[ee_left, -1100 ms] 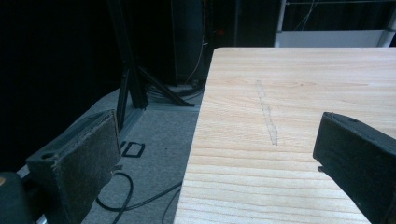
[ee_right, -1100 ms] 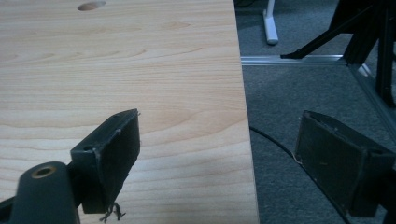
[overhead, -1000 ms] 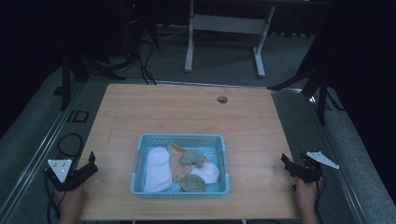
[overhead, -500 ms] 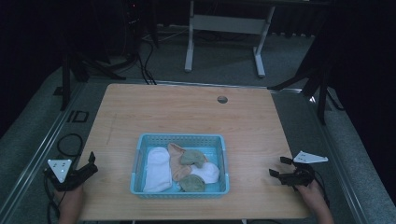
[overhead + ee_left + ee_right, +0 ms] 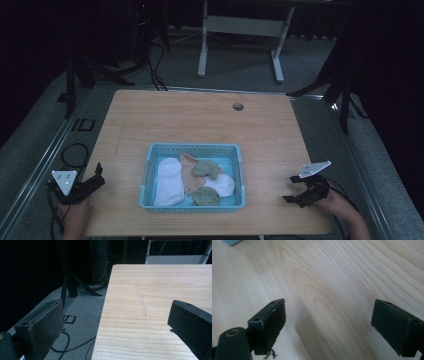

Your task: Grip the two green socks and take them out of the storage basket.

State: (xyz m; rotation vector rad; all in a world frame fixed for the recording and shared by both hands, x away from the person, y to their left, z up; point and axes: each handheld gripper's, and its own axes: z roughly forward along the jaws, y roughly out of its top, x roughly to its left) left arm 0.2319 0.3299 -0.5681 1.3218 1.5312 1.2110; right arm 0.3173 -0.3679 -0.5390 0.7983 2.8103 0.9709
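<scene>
Right tool [image 5: 294, 188] has slid left and nearer since a second ago, off the table's right edge and onto the wood at the near right; it now points left toward the basket. Left tool [image 5: 98, 174] unchanged, parked at the near left corner of the table [image 5: 200, 120], half over the edge.

Both tools wide open, nothing held. Right gripper view: jaws spread over bare wood grain, a blue basket corner [image 5: 230, 242] at the far left of the picture. Left gripper view: jaws spread across the table edge, floor and cables beyond.

Blue basket [image 5: 150, 170] sits near centre, well apart from both tools. Inside: white sock [image 5: 167, 182] on the left, tan sock [image 5: 189, 175] beside it, two green socks [image 5: 206, 170] and another white one on the right.

No readable writing, labels or brands anywhere.
</scene>
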